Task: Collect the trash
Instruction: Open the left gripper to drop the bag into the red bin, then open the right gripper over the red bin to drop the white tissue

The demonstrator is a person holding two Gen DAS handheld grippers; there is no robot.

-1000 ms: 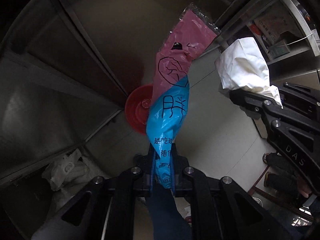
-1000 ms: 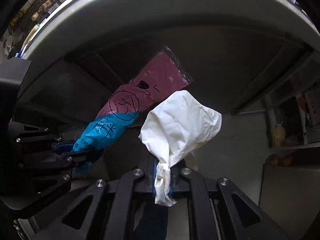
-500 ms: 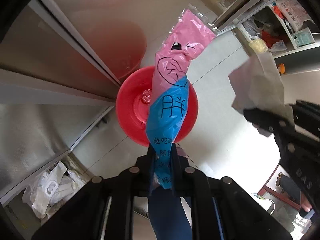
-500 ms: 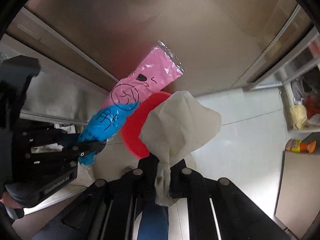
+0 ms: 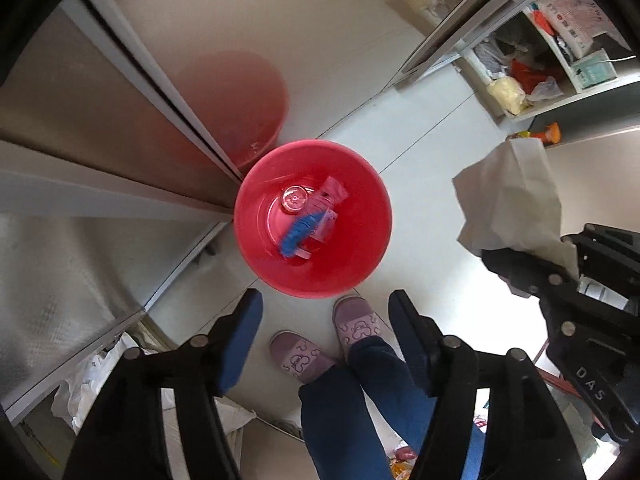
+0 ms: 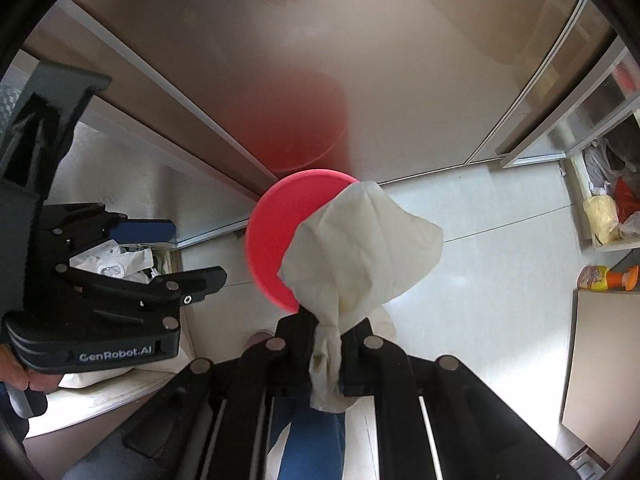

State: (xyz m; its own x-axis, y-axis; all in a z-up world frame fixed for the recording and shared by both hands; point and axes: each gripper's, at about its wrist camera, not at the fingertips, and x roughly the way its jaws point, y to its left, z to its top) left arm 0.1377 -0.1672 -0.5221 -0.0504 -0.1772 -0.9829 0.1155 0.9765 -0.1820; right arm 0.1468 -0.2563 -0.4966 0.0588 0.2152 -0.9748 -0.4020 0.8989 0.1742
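A red bucket stands on the floor below me. Inside it lie a pink and blue snack wrapper and a clear plastic lid. My left gripper is open and empty above the bucket's near rim. My right gripper is shut on a crumpled white tissue, held above the bucket. The tissue also shows at the right of the left wrist view.
Stainless steel cabinet fronts rise left of the bucket. A person's feet in purple shoes stand close to it. Shelves with bags are at the far right. White plastic bags lie at lower left.
My left gripper opened and the pink and blue wrapper dropped into the red bucket. Both grippers tilted down over the bucket. The right gripper still holds the tissue.
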